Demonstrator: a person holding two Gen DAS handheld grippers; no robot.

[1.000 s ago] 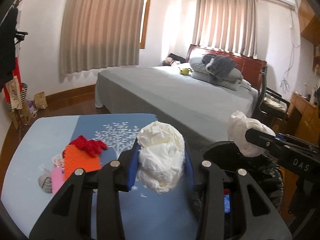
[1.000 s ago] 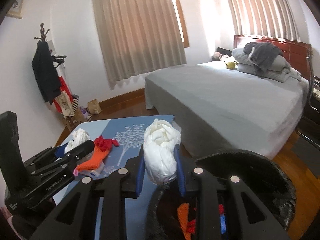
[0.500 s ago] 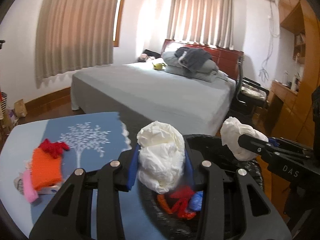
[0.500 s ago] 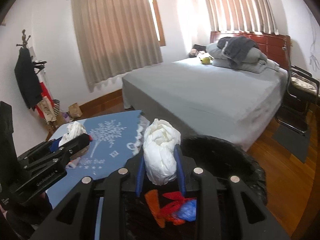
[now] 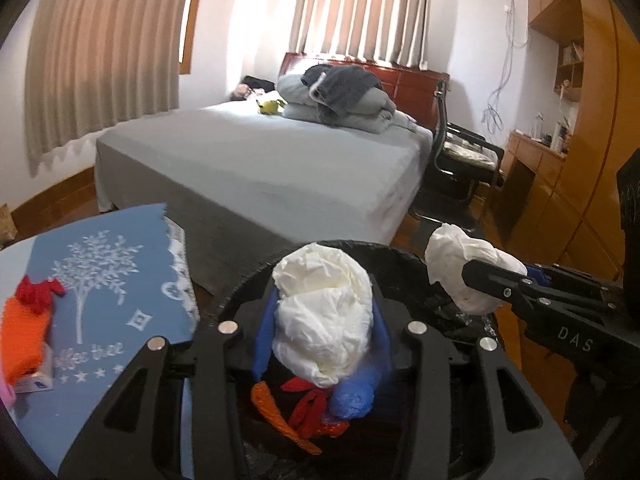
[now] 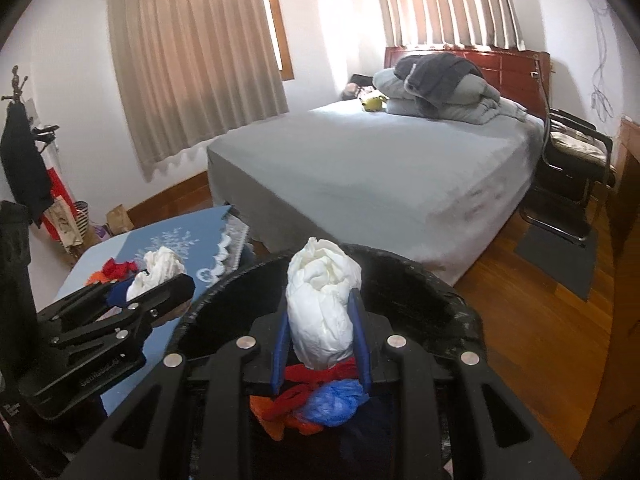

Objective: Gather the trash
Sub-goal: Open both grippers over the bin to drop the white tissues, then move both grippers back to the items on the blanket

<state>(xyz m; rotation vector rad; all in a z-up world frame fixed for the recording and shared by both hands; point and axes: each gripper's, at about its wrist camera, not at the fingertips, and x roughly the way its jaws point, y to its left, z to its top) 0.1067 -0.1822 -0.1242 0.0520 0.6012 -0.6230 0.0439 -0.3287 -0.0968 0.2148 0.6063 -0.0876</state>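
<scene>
My left gripper [image 5: 322, 320] is shut on a crumpled white paper wad [image 5: 324, 312] and holds it over the black-lined trash bin [image 5: 396, 256]. My right gripper [image 6: 320, 324] is shut on a second white paper wad [image 6: 324, 308], also over the bin [image 6: 420, 276]. Each gripper shows in the other's view: the right one [image 5: 480, 284] at the bin's right rim, the left one [image 6: 156, 276] at the bin's left. Red, orange and blue scraps [image 6: 320, 400] lie inside the bin.
A blue table [image 5: 116, 304] with a white tree print stands left of the bin, with orange and red scraps [image 5: 28, 320] and a small box on it. A grey bed [image 6: 380, 160] lies behind. A chair [image 6: 576, 156] and wooden cabinets [image 5: 580, 160] are on the right.
Both grippers have swung right from over the table to above the bin, each still holding its paper wad. The scraps inside the bin have come into view.
</scene>
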